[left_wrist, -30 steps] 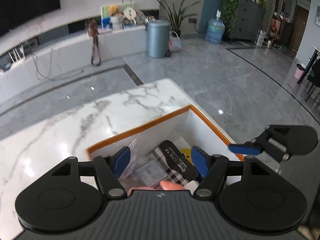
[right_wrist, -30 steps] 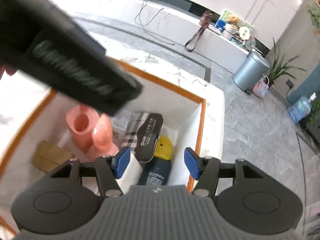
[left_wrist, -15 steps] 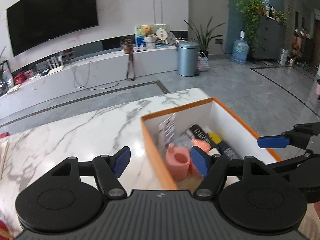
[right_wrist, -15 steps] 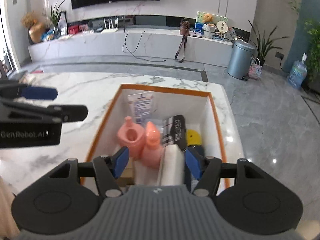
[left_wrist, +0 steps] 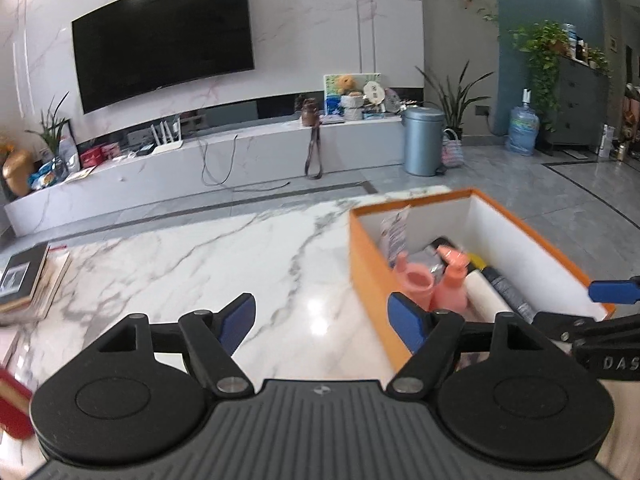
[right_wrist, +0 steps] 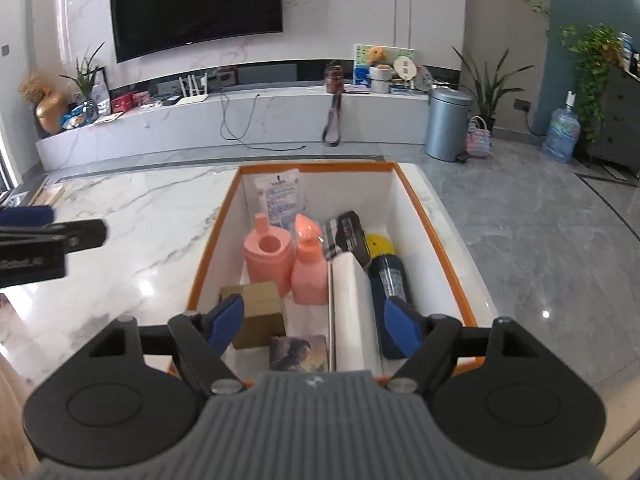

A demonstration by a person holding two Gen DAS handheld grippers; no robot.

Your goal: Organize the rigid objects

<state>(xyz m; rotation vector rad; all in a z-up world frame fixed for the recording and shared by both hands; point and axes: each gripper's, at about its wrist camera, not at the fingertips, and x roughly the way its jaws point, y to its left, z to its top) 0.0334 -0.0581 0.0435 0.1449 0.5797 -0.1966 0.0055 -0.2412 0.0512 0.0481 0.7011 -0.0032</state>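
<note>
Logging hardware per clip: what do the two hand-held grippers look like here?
Both match: the left hand-held gripper and right hand-held gripper have black linkage arms on round black discs, silver pivot bolts, blue pads, and a ribbed grey body with a small logo. White lettering marks their sides. No cables or sleeves visible.

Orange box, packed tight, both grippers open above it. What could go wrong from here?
1. The pink bottle stands pressed between the pink cup and the white divider; the open right gripper may find no finger room and tip either.
2. The orange box sits close to the table edge; a sideways push could slide it toward the floor.
3. The left gripper hangs beside the box; both reaching in may collide.
</note>
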